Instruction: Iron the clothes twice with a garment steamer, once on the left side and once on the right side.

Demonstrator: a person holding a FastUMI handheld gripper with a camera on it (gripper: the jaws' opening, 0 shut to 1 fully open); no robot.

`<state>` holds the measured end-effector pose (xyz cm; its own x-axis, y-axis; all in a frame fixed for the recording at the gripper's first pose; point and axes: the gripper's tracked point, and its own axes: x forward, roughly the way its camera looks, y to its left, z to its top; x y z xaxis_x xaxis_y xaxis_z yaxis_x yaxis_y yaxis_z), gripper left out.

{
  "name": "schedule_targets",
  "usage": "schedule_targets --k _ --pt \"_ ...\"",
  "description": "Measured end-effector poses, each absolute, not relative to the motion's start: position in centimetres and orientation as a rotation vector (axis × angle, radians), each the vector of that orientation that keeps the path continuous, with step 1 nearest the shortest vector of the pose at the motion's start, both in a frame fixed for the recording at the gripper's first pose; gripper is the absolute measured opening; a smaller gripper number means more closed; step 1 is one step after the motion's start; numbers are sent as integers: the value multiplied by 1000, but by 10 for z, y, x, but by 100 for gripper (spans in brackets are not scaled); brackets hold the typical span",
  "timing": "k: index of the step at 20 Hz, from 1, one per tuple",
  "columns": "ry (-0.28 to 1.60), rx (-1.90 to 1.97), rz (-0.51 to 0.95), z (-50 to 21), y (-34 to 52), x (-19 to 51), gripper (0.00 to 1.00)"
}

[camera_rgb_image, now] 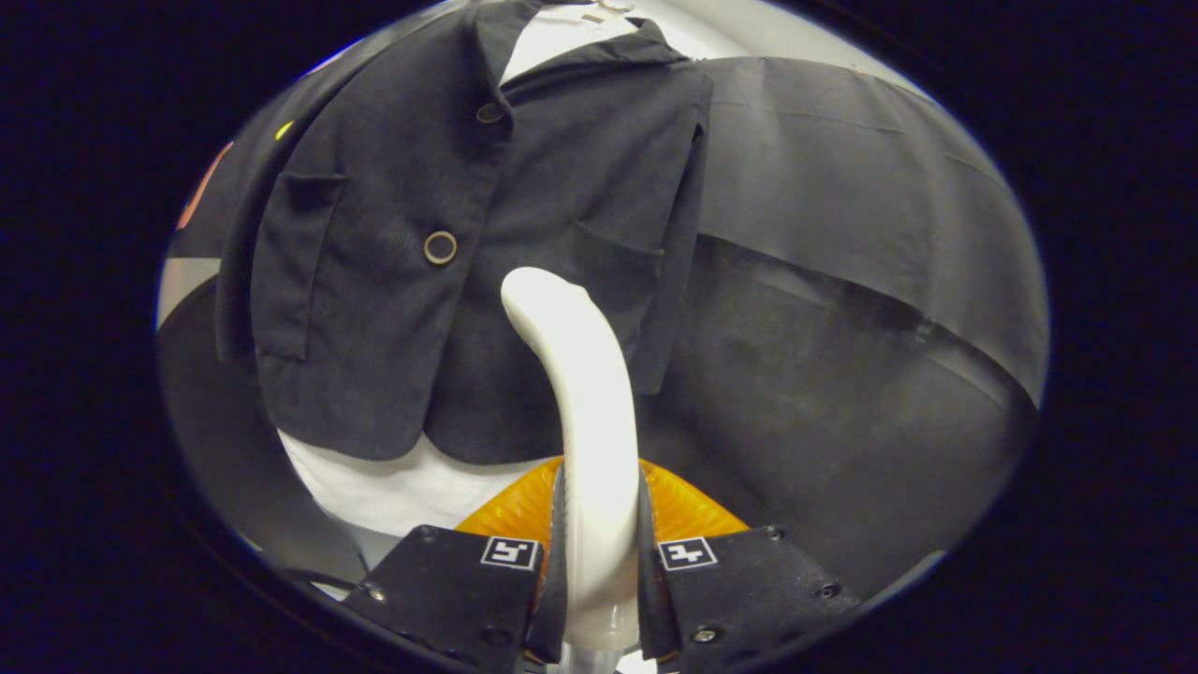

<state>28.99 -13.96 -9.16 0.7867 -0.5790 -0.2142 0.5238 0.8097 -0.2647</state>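
1. Gripper is clamped on the white steamer handle — both fingers pressing it.
2. Dark jacket hangs just beyond the steamer's tip — mostly up and left of it.

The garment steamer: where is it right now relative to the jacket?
In the gripper view the garment steamer is clamped between the gripper fingers, its curved white body rising in front of the hanging dark jacket, near the lower button.
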Motion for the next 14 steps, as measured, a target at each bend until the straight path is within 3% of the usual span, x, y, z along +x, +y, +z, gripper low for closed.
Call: schedule_targets --k 14 --pt "395 -230 -560 -141 -151 295 33"
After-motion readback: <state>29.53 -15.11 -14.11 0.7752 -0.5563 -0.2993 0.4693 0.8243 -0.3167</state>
